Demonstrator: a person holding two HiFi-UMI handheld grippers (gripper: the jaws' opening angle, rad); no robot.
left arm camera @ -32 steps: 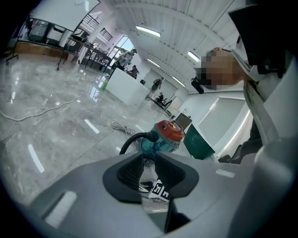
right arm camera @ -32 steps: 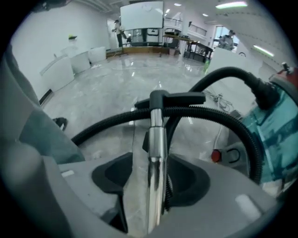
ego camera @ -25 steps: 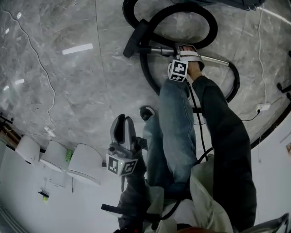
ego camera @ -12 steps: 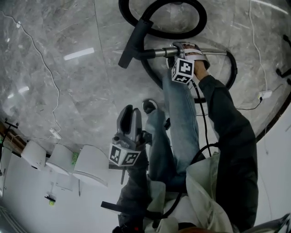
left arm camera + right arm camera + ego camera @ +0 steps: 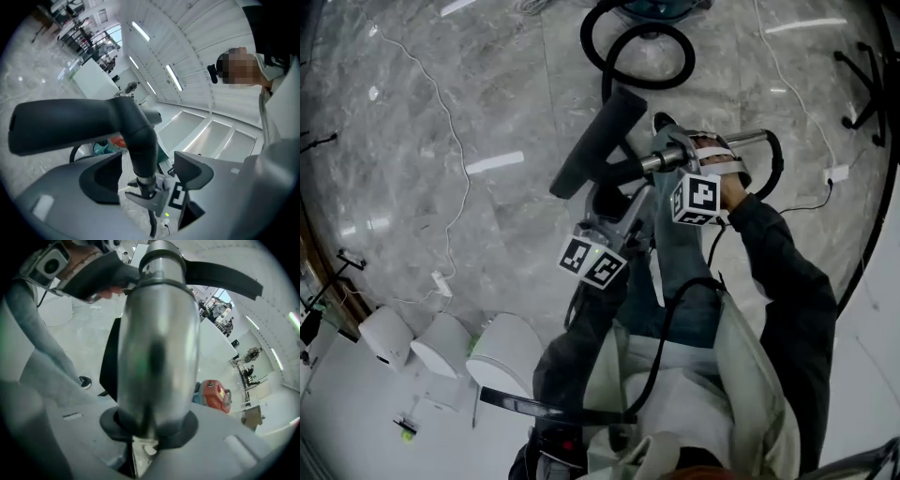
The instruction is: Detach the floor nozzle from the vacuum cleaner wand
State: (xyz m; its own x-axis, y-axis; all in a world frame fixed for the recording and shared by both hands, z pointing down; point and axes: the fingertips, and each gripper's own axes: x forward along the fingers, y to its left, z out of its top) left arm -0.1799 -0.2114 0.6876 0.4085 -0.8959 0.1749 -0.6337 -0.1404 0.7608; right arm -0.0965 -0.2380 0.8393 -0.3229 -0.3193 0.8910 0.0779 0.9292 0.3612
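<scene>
The black floor nozzle [image 5: 598, 142] hangs lifted off the floor, still on the end of the silver wand [image 5: 741, 141]. My right gripper [image 5: 680, 156] is shut on the wand [image 5: 157, 348] near the nozzle joint; its jaws have just been closing on it, and both pads press the metal. My left gripper [image 5: 616, 212] has just been opening. In the left gripper view its jaws stand wide apart on either side of the nozzle's black neck [image 5: 140, 145], with neither pad touching it. The nozzle head [image 5: 65, 126] spreads to the left above the left gripper [image 5: 147, 177].
The black hose [image 5: 642, 56] loops on the marble floor toward the vacuum body [image 5: 661, 7] at the top. A white cable [image 5: 441, 112] runs down the left. White containers [image 5: 441, 342] stand at lower left. A power strip [image 5: 837, 174] lies at right. My legs are under the grippers.
Both grippers have risen. The right one lifted the wand and nozzle off the floor. The left one left its place by the knee, came up to the nozzle's neck and opened.
</scene>
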